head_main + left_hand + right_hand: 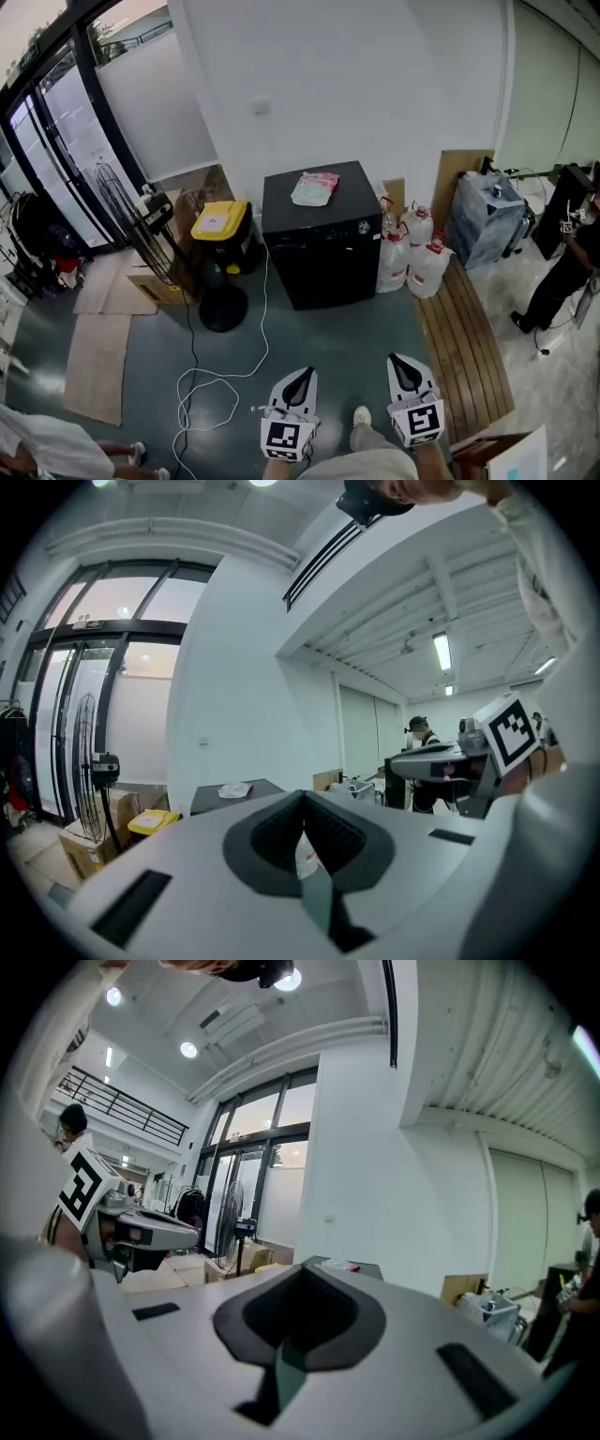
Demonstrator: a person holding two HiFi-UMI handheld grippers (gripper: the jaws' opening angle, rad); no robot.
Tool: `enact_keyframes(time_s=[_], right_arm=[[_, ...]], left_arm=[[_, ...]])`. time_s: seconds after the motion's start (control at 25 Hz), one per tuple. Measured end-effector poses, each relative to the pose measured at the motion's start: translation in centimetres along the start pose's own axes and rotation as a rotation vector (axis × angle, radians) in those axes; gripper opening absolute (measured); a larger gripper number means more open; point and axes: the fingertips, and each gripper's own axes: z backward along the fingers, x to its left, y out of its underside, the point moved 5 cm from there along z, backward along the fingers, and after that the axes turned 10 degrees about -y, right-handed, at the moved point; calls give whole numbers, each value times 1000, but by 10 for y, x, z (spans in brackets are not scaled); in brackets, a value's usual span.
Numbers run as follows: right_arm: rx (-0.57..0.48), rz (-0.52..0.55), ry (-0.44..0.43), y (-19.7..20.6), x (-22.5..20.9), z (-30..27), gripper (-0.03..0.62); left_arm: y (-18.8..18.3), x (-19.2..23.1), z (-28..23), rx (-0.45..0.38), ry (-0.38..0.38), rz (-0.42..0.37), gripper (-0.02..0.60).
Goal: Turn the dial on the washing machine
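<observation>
The black washing machine [323, 234] stands against the white wall, well ahead of me. Its small silver dial [364, 227] sits at the front's upper right. A pink and white bag [315, 187] lies on its lid. My left gripper [303, 374] and right gripper [402, 361] hover side by side low in the head view, far short of the machine. Both are shut with nothing between the jaws. In the left gripper view the jaws of the left gripper [303, 801] meet, with the machine's top [234, 794] small beyond them. The right gripper [302, 1271] looks the same in its own view.
Left of the machine are a yellow-lidded bin [220, 222], a standing fan [131, 216] with a round base [223, 307], and a white cable [220, 375] looped on the floor. White jugs [412, 253], wooden decking [464, 337] and a person [567, 267] are on the right.
</observation>
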Motion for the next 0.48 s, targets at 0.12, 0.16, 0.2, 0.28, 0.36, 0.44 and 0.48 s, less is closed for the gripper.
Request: enact_keyframes(time_s=[0.12,0.16,0.2,0.28,0.36,0.44,0.48], right_arm=[[8,-6,-12,2,-30,-22,7],[10,-11,-17,3,-40,-29,8],[11,-16,-23,4,-50,-36,6],[13,-22,-32,4,-69,-50,6],[13,-23,-40,5,-88,-64,7],[13,-24,-52,8,-103,-77,8],[13,-23,-61,9,-110,-84,8]], left_arm=[[-6,3,-37,8,-13,-9,11],[-7,3,-48,12,-19,-10,11],[-9,3,-59,17,-23,-10,11],[-12,1,-80,28,-29,-8,11],[-13,0,-100,38,-38,-10,12],[-13,-1,-117,45,-52,-11,11],[-14,0,-124,46,-62,-12,11]])
